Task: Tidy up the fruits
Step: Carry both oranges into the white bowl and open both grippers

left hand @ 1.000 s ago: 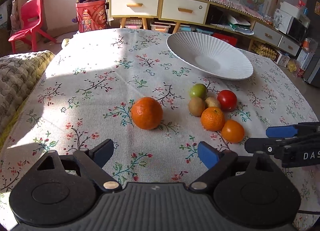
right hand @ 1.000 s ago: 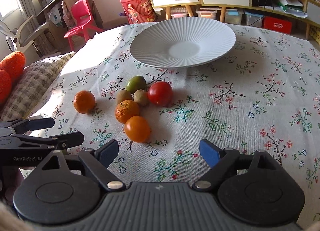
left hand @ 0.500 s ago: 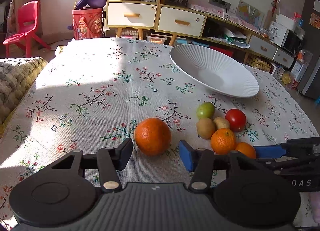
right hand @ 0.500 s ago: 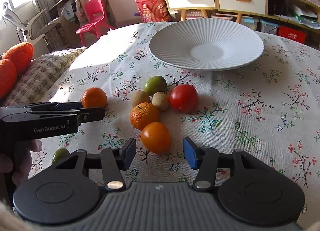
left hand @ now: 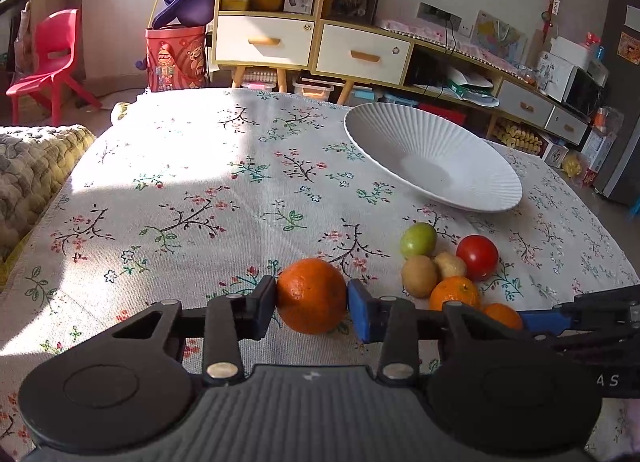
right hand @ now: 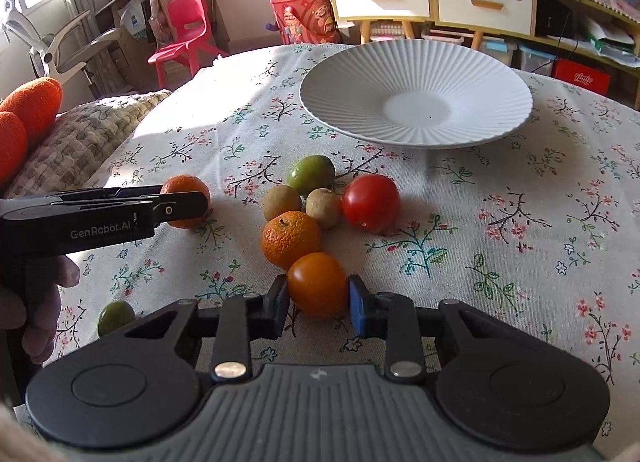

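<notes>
- left gripper (left hand: 311,303) pinched on the big orange (left hand: 310,294), both pads touching, fruit on the tablecloth (left hand: 192,189)
- right gripper (right hand: 318,299) clamped on the small orange tomato (right hand: 318,289)
- white plate (right hand: 416,95) empty, ahead of both, right gripper nearer
- both held low, level

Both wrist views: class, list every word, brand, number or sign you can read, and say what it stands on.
"GenRobot.AI": side of the left hand-held gripper, seen in the right wrist view.
"AS": cut-off letters on the right hand-held gripper, seen in the left wrist view.
Red bucket: cartoon print, characters too blurred to read.
Red box under the sideboard: white logo, unreadable.
Shelf boxes and wall stickers: too small.
</notes>
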